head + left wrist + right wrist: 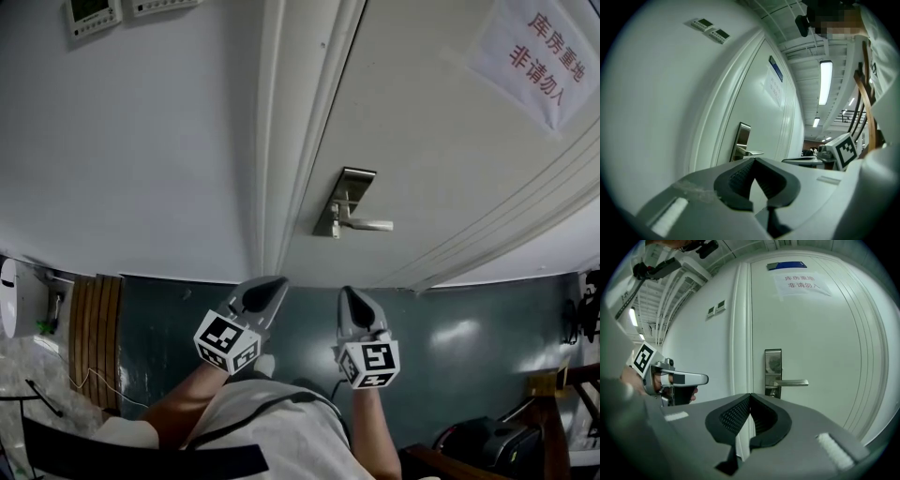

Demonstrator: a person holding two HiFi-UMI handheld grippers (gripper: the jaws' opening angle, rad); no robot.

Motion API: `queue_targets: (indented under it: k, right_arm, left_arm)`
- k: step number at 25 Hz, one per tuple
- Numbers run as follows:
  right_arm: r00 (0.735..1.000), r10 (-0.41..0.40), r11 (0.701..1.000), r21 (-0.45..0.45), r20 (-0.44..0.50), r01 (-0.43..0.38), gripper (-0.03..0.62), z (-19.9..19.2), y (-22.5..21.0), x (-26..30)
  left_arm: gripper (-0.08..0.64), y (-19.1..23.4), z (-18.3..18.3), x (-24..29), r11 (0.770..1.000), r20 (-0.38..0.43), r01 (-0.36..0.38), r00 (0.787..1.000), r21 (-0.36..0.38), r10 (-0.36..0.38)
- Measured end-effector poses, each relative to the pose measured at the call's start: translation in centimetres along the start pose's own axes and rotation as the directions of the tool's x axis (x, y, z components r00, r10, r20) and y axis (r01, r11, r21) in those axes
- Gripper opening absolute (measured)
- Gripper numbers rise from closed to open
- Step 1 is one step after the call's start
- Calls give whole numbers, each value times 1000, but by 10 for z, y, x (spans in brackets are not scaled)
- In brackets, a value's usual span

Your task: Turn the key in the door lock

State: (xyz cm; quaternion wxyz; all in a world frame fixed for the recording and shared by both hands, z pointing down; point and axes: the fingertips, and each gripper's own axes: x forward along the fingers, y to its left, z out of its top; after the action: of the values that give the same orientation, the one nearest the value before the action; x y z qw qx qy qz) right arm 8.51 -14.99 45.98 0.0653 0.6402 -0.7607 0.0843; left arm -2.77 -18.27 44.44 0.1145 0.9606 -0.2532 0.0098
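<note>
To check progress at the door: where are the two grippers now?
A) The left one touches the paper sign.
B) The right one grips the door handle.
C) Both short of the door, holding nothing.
C: the left gripper and right gripper are shut, empty and apart from the door handle.

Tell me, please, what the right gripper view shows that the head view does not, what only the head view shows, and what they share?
Only the right gripper view: the blue plate above the paper notice, and the ceiling lights.
Only the head view: the dark floor, wooden slats and the person's sleeve.
Both: the door, its lock plate with lever handle, the notice, two wall panels, the left gripper and the right gripper, which is shut on nothing.
</note>
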Motion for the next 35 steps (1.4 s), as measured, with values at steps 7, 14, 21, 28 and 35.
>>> queue_targets:
  k: [7,14,21,28,35]
  right_arm:
    - [1000,-7,1000,-27,-11,7,8,4,0,15]
    - [1000,8,998,-55,-22,-9,9,1,-7,30]
    - [1000,25,997,-70,-16,-26,9,4,-22,50]
    - [998,7,985,-174,-60,-18,8,-8,-47,74]
    - [995,53,995,-81,-80,-60,11,-28,-59,105]
  left_arm:
    - [6,13,2,1,1000,14,0,1000,-16,0]
    - [6,16,2,7,1000,17,-15,1000,-24,15]
    - [6,18,10,18,998,30,-58,998,-16,59]
    - [6,14,13,40,995,21,-95,995,10,94]
    - [6,4,7,51,994,-1,-104,995,23,104]
